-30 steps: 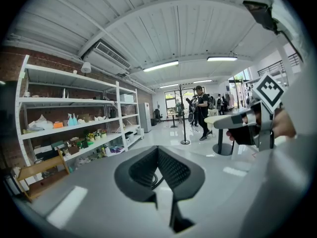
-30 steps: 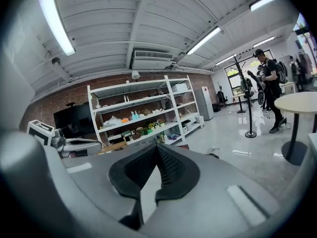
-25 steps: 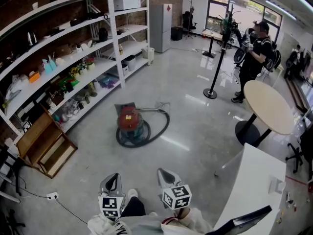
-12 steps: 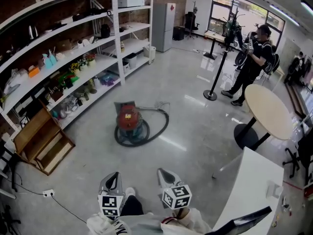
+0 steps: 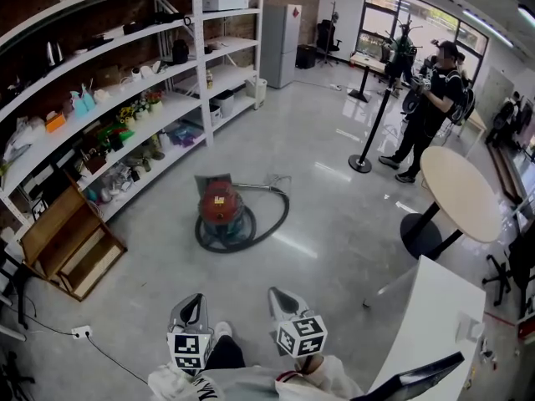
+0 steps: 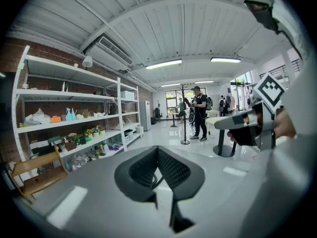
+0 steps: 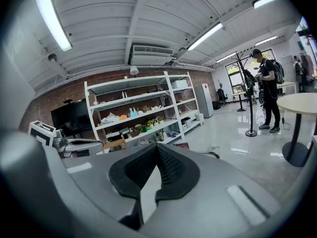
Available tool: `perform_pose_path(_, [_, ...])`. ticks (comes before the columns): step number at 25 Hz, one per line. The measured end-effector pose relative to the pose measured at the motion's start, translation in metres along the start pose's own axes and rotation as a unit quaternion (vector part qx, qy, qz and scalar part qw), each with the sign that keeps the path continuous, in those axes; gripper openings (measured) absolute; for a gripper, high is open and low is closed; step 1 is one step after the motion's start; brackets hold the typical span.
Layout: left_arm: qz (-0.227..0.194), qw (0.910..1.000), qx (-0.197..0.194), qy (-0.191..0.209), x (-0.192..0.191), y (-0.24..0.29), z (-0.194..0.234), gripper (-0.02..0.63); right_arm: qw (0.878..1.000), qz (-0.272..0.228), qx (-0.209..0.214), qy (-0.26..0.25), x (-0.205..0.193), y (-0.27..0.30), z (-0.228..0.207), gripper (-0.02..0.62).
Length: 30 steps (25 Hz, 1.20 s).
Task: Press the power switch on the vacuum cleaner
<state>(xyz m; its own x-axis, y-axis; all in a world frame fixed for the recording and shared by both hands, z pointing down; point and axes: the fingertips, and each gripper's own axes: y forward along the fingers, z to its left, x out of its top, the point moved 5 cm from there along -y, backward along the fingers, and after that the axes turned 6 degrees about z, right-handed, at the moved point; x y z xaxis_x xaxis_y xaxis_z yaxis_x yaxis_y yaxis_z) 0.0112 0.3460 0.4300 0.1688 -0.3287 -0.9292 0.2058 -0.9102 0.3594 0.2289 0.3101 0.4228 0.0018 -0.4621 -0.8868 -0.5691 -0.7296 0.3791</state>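
The red vacuum cleaner (image 5: 219, 203) stands on the grey floor in the middle of the head view, its dark hose (image 5: 272, 218) coiled around it. It is far ahead of both grippers. My left gripper (image 5: 191, 312) and right gripper (image 5: 284, 302) are held side by side at the bottom of that view, close to my body. Both are shut with nothing in them. In the left gripper view the jaw tips of the left gripper (image 6: 157, 151) meet. The same holds for the right gripper (image 7: 157, 150) in its own view, where a bit of the red vacuum cleaner (image 7: 184, 143) peeks past its jaws.
Long white shelves (image 5: 125, 119) full of small items line the left wall, with a wooden step unit (image 5: 71, 245) at their foot. A round table (image 5: 461, 192), a white desk (image 5: 426, 324) and a post stand (image 5: 362, 159) are on the right. A person (image 5: 430, 98) stands beyond.
The head view has shifted slightly. The person at the back right has stepped a little. Both grippers and the vacuum cleaner stay where they were.
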Motion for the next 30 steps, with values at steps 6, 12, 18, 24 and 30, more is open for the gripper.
perform_pose_path(6, [0.004,1.0000,-0.005,-0.002,0.001,0.015,0.008,0.000,1.000,0.003,-0.003,0.003,0.004,0.011,-0.002,0.000])
perform_pose_path(12, [0.016,0.9998,-0.013,-0.007,-0.002,0.029,0.020,0.000,1.000,0.009,-0.005,0.005,0.010,0.030,-0.001,0.000])
perform_pose_path(18, [0.022,0.9996,-0.010,-0.011,-0.004,0.042,0.038,0.000,1.000,0.018,-0.001,0.007,0.012,0.052,0.003,0.000])
perform_pose_path(24, [0.035,0.9992,-0.010,-0.014,-0.008,0.056,0.053,0.000,1.000,0.027,0.006,0.013,0.016,0.074,0.005,0.000])
perform_pose_path(30, [0.035,0.9992,-0.014,-0.012,0.001,0.070,0.070,0.000,0.999,0.032,0.008,0.015,0.023,0.098,0.008,0.000])
